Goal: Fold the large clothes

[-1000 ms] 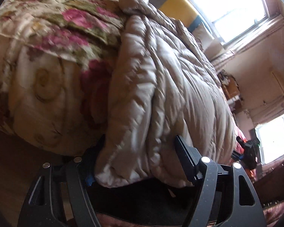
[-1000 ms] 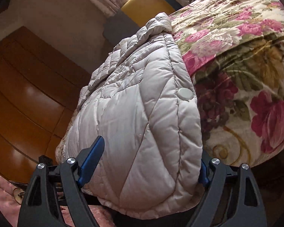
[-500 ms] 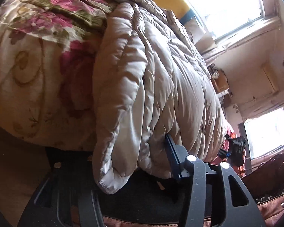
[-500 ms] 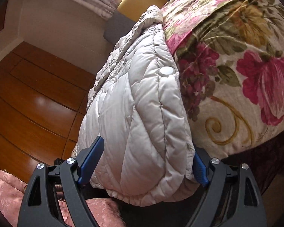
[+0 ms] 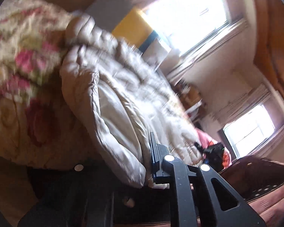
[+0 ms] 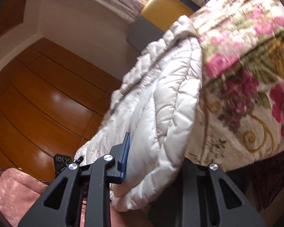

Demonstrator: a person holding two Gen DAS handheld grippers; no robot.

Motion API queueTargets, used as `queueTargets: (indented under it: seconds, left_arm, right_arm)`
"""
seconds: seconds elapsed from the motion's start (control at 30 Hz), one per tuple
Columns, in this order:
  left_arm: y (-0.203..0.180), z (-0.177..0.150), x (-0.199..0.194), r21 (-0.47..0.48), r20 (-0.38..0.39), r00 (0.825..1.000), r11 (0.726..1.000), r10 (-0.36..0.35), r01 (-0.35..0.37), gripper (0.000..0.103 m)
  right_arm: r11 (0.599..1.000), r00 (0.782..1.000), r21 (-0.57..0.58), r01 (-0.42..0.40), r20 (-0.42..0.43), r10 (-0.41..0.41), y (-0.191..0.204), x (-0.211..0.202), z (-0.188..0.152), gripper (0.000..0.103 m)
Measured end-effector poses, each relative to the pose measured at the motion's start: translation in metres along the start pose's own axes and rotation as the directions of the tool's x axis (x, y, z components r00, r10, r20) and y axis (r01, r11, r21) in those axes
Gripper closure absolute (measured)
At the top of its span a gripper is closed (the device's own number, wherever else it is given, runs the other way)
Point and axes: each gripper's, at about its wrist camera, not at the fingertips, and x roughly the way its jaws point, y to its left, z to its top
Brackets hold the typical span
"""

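Note:
A pale beige quilted puffer coat point(image 5: 126, 94) lies over the edge of a bed and hangs down toward me. It also shows in the right wrist view point(image 6: 161, 109). My left gripper point(image 5: 134, 166) is shut on the coat's hem at one bottom corner; its left finger is hidden behind the fabric. My right gripper point(image 6: 153, 162) is shut on the hem at the other corner, the fabric bunched between its fingers. The left view is blurred by motion.
A floral blanket point(image 6: 246, 60) covers the bed beside the coat, also seen in the left wrist view point(image 5: 22, 56). A yellow and grey headboard point(image 6: 161, 9) stands at the far end. Wooden wardrobe panels point(image 6: 37, 98) are left. Bright windows point(image 5: 185, 13) are right. Pink fabric point(image 6: 15, 191) lies below.
Both grippers have closed from wide open onto the coat's hem. Both views have swung and pulled back, and the hem has bunched and lifted.

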Motion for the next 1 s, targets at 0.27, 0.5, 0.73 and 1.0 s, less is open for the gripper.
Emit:
queueTargets:
  seconds: [0.27, 0.5, 0.73, 1.0]
  left_arm:
    - [-0.029, 0.015, -0.043, 0.024, 0.144, 0.984, 0.994, -0.106, 0.104, 0.091]
    - [-0.045, 0.024, -0.079, 0.016, 0.216, 0.959, 0.983, -0.184, 0.185, 0.091]
    - [-0.075, 0.019, -0.118, 0.047, 0.28, 0.92, 0.961, -0.273, 0.271, 0.091]
    - [-0.083, 0.04, -0.121, 0.061, 0.291, 0.908, 0.953, -0.303, 0.298, 0.091]
  right_arm:
    - [0.979, 0.977, -0.068, -0.191, 0.079, 0.196, 0.038, -0.019, 0.018, 0.082]
    - [0.951, 0.945, -0.086, -0.296, 0.12, 0.304, 0.056, -0.039, 0.024, 0.082]
    - [0.892, 0.888, -0.108, -0.439, 0.098, 0.449, 0.075, -0.065, 0.015, 0.082]
    - [0.826, 0.822, -0.11, -0.553, 0.092, 0.562, 0.08, -0.076, 0.02, 0.082]
